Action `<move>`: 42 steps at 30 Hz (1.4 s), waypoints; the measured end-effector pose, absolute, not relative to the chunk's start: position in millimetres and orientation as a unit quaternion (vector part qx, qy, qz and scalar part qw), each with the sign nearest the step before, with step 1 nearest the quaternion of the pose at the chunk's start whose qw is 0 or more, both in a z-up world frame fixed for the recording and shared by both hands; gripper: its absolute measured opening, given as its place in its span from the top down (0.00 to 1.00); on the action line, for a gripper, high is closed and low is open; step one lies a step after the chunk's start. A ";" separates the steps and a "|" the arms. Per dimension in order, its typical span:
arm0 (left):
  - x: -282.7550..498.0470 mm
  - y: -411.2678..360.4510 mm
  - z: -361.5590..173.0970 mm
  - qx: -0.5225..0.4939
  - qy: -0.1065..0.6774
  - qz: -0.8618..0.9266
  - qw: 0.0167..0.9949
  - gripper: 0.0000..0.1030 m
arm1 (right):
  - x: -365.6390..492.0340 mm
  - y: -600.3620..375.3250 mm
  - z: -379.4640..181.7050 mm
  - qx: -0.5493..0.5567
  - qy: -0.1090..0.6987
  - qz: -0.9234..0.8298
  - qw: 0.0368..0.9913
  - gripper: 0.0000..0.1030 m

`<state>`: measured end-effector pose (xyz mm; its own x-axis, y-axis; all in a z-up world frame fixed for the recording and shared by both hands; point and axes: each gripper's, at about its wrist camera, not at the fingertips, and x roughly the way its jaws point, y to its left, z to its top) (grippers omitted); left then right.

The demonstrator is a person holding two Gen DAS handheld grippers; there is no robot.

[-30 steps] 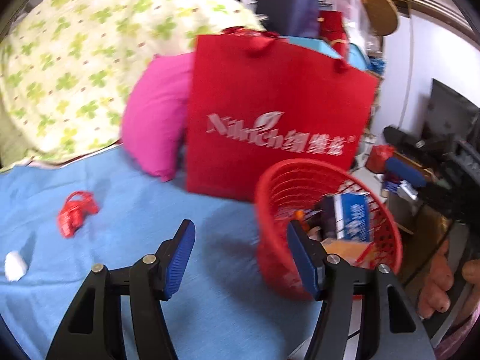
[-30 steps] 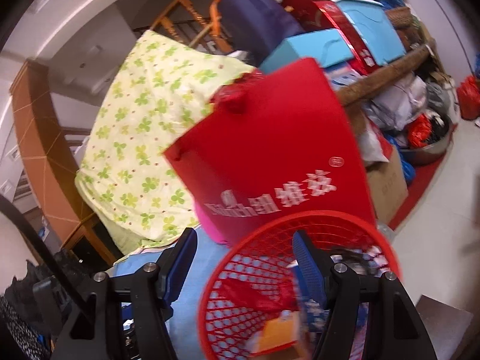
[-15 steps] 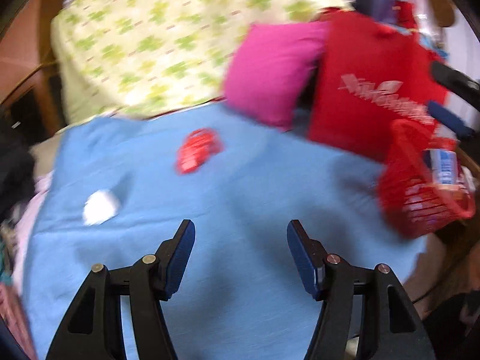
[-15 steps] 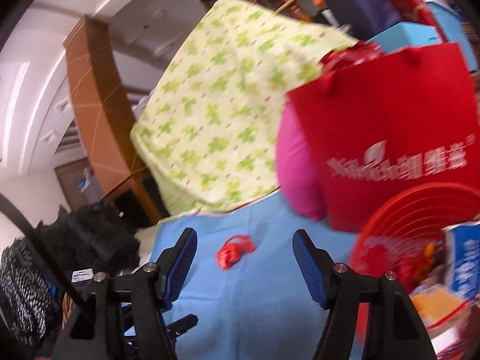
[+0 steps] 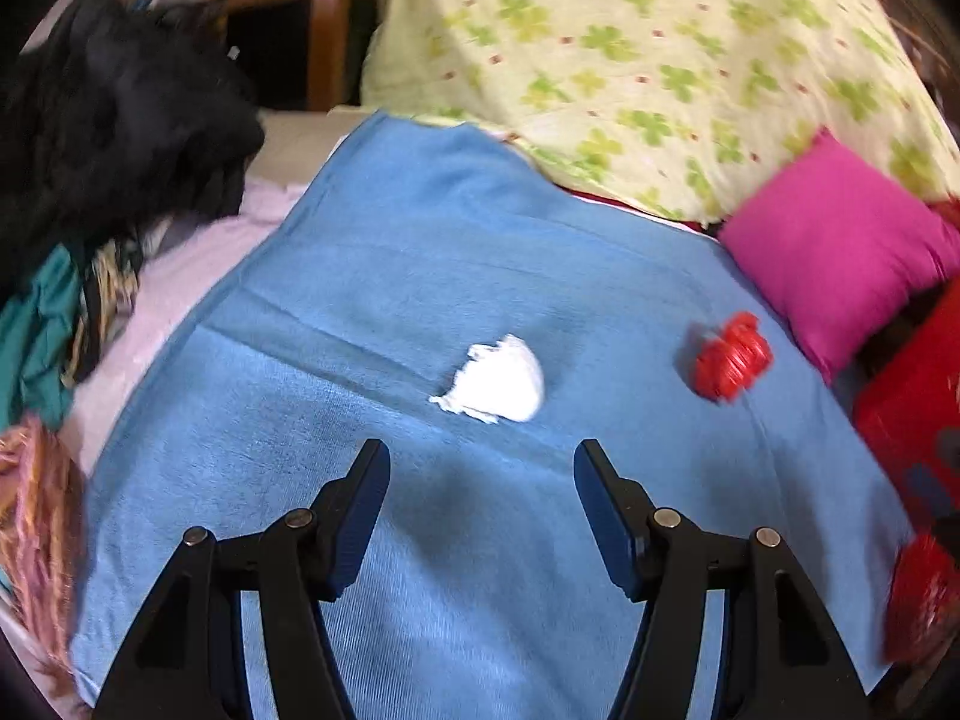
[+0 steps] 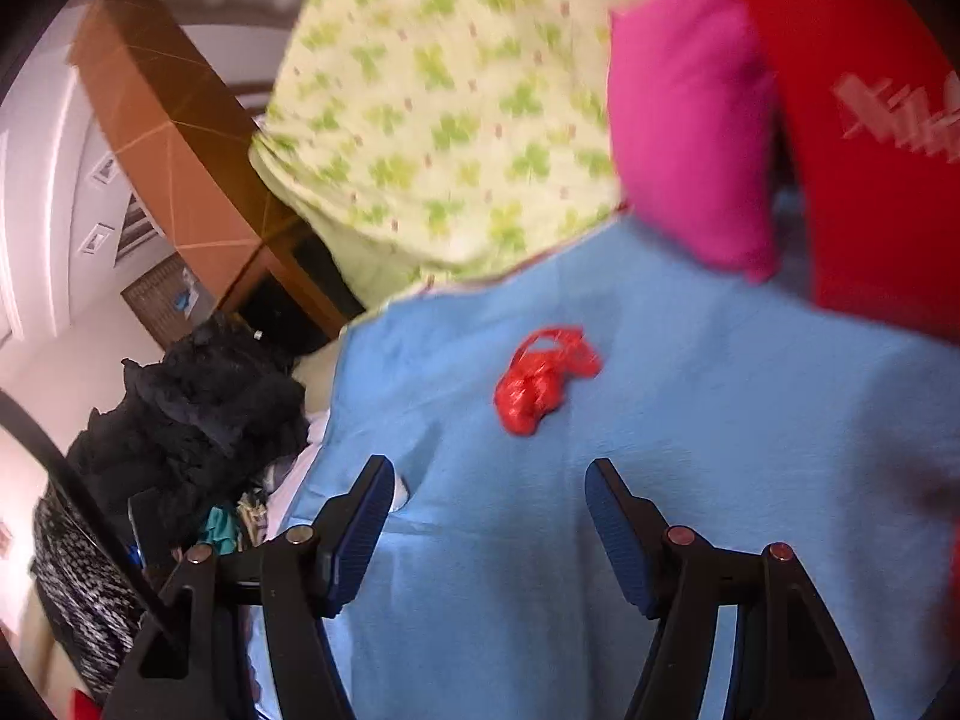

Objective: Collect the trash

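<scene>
A crumpled white tissue (image 5: 498, 381) lies on the blue cloth (image 5: 420, 276), just ahead of my left gripper (image 5: 480, 468), which hangs open and empty above the cloth. To its right lies a crumpled red plastic bag (image 5: 732, 357). In the right wrist view the same red bag (image 6: 540, 381) sits on the blue cloth (image 6: 720, 420) ahead of my right gripper (image 6: 489, 480), also open and empty. A sliver of the white tissue (image 6: 399, 489) peeks out beside the right gripper's left finger. The red basket's rim (image 5: 918, 600) shows blurred at the left wrist view's lower right edge.
A pink cushion (image 5: 840, 246) and a green-patterned quilt (image 5: 630, 60) lie behind the cloth. A red shopping bag (image 6: 870, 120) stands at the right. Dark clothes (image 5: 108, 120) are piled at the left, with a wooden cabinet (image 6: 168, 138) beyond.
Both grippers have swung left, away from the red basket and shopping bag, and now face the blue cloth. The tissue and red bag have come in front of them. Jaw width is unchanged.
</scene>
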<state>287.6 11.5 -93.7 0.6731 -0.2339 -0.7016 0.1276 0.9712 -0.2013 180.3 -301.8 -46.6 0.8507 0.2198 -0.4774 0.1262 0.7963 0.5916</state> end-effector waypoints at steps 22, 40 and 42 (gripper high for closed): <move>382.9 -26.5 -144.5 -0.065 0.436 -0.123 0.889 0.35 | 369.0 -303.8 -126.4 0.348 0.396 -0.052 0.848 0.52; 319.1 -42.8 -99.5 -0.031 0.396 -0.169 0.902 0.70 | 226.0 -314.3 -68.6 0.337 0.327 0.013 0.883 0.74; 300.6 -46.2 -92.7 -0.027 0.396 -0.174 0.901 0.70 | 211.4 -316.1 -63.9 0.337 0.323 0.012 0.884 0.74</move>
<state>300.6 -46.2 -92.7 0.6264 -0.3353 -0.7037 0.2926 0.9379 -0.1864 211.4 -316.1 -63.9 0.7914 0.2384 -0.5629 0.1968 0.7724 0.6038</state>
